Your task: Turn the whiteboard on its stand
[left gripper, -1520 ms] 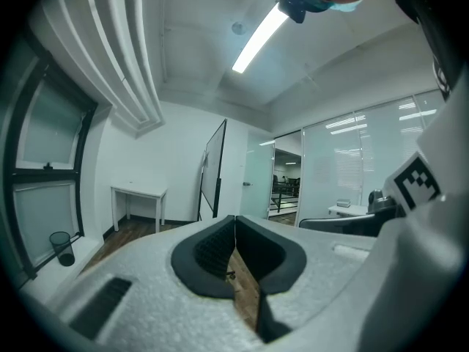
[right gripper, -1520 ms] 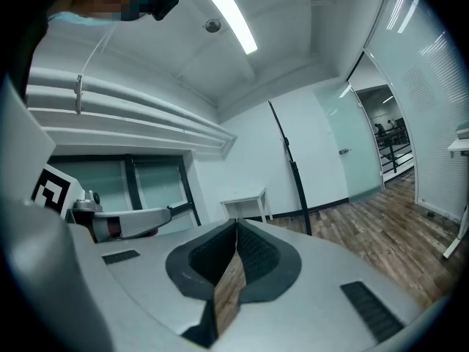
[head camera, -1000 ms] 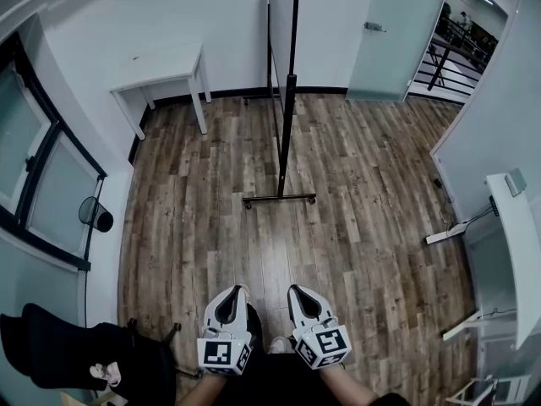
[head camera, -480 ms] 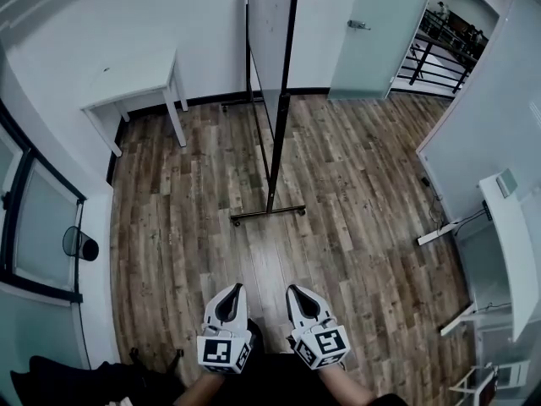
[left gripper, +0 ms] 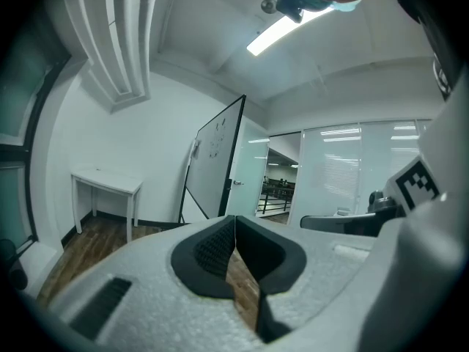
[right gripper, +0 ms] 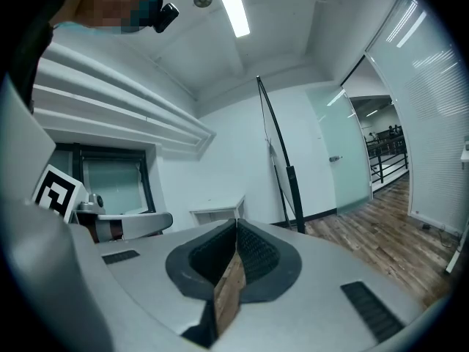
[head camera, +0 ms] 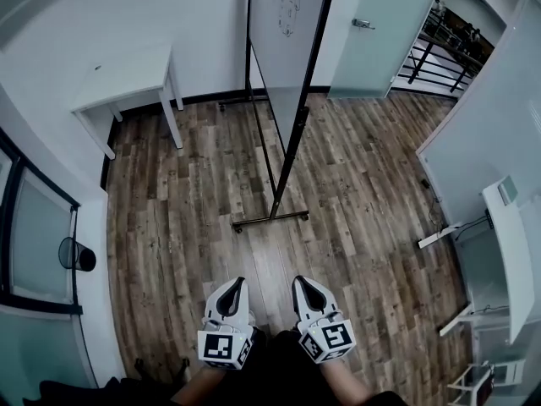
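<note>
Approach step: whiteboard far ahead, nothing gripped

My left gripper [head camera: 236,282] and right gripper [head camera: 298,280] have their jaws pressed together on nothing. Well ahead of both tips, across wood floor [head camera: 254,260], the whiteboard [head camera: 283,32] stands nearly edge-on, black-framed and faintly scribbled, on its wheeled stand [head camera: 270,218]. Next, I judge, I must reach its frame and open.

The whiteboard [head camera: 286,24] stands on its black wheeled stand [head camera: 272,218] on the wooden floor [head camera: 186,227], seen almost edge-on. A white table [head camera: 127,70] sits by the wall to its left. The left gripper [head camera: 236,282] and right gripper [head camera: 299,281] are side by side low in the view, well apart from the stand and pointing toward it.
</note>
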Available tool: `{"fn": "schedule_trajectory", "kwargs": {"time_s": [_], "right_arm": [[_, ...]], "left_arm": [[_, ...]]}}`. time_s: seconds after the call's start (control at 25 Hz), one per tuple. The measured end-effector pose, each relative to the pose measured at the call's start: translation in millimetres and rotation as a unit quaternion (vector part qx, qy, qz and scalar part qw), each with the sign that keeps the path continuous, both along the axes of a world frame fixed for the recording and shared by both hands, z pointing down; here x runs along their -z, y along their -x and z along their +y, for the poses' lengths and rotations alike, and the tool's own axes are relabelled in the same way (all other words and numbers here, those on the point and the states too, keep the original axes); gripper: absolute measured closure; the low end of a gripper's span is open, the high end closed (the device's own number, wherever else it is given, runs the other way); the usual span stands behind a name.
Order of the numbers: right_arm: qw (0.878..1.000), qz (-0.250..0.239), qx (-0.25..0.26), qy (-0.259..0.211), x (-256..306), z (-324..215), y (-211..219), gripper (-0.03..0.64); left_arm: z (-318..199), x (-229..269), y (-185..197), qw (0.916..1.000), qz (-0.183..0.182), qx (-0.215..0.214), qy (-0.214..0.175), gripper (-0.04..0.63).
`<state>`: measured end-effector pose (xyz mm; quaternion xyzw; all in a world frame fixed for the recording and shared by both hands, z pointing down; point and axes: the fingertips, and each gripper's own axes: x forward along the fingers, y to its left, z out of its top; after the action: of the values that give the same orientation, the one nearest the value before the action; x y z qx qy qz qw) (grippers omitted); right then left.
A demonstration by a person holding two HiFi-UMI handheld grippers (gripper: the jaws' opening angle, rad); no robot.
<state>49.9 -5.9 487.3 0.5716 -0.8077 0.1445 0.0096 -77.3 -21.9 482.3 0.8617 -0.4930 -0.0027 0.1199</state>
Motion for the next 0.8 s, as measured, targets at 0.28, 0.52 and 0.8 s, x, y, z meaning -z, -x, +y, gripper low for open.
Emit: {"fn": "schedule_trajectory", "kwargs": {"time_s": [0.28,0.52,0.8], "right_arm": [[1.0,0.006,0.0,0.013,-8,-45,4,0.603],[1.0,0.005,0.014,0.012,-20,-103,2,0.603],[0.999,0.01,0.031,0.004,-19,-184,-14,0.603]], "left_arm": [[-37,4,4,1.0,0.002,0.001,-0.001,0.577],[-81,0,6,0.9998,0.002,0.02,0.002,0.577],[-152,3,-11,0.9994,-0.003,0.036,-0.005,0.577]]}}
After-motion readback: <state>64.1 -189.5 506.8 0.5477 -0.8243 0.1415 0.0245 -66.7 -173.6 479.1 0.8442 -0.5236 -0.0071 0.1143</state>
